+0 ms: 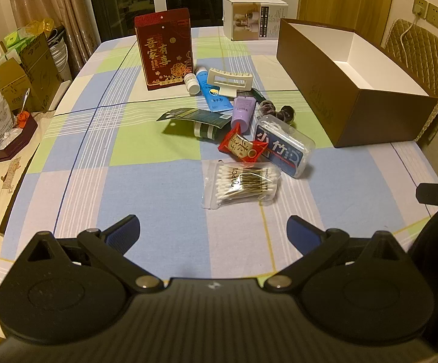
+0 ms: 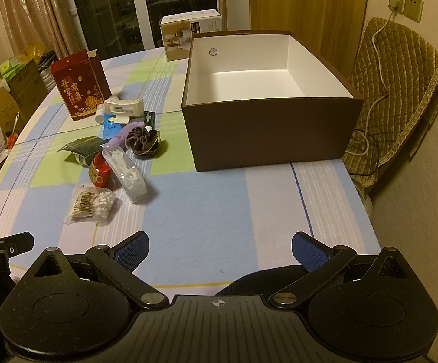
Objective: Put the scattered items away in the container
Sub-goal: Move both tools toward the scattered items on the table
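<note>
A brown box (image 1: 352, 103) with a white empty inside (image 2: 258, 81) stands open on the checked tablecloth. Left of it lies a pile of small items: a cotton swab bag (image 1: 241, 183) (image 2: 93, 204), a red snack packet (image 1: 243, 146), a clear floss-pick case (image 1: 284, 146) (image 2: 126, 172), a purple tube (image 1: 243, 110), a blue tube (image 1: 214, 90), a white bottle (image 1: 192, 82), a cream comb-like holder (image 1: 229, 80) (image 2: 123, 107), dark scrunchies (image 2: 142, 140) and a dark green card (image 1: 194, 116). My left gripper (image 1: 213, 230) is open and empty, short of the swab bag. My right gripper (image 2: 220, 249) is open and empty, in front of the box.
A red gift box (image 1: 166, 50) stands behind the pile. A white product box (image 1: 253, 18) stands at the table's far edge. A padded chair (image 2: 397, 103) with a cable sits right of the table. Cartons and bags (image 1: 16, 78) crowd a side surface at left.
</note>
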